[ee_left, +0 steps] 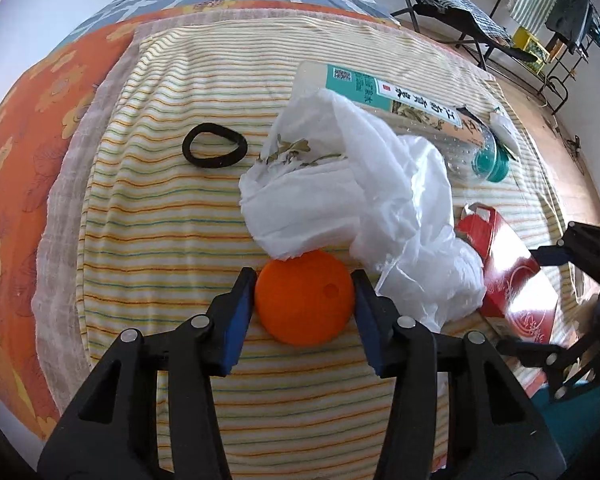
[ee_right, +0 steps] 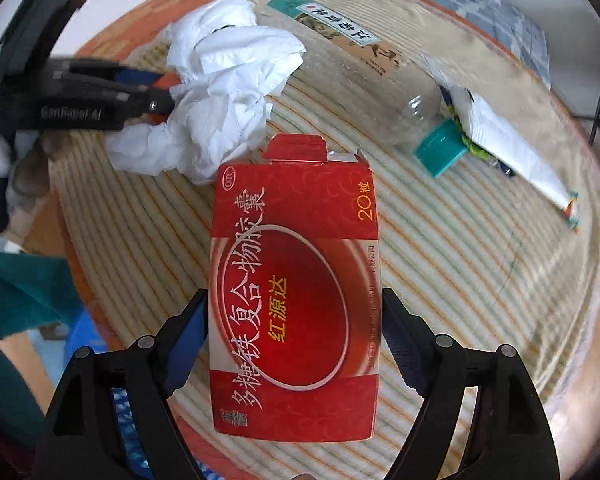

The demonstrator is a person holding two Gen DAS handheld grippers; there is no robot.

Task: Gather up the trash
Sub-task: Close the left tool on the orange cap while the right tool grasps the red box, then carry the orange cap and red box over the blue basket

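While the left gripper (ee_left: 305, 300) pinches the orange ball (ee_left: 305, 298) and the right gripper (ee_right: 296, 316) clamps the red box (ee_right: 294, 296) (open flap), squeezing harder might crumple it.

A daylit room with white walls (ee_left: 40, 20), wooden floor (ee_left: 556, 152) and black metal chairs (ee_left: 452, 12)

The left gripper (ee_left: 305, 300) is pinching an orange ball (ee_left: 305, 298) between its jaws; the right gripper (ee_right: 296, 320) is seemingly clamping a red cardboard box (ee_right: 294, 300).
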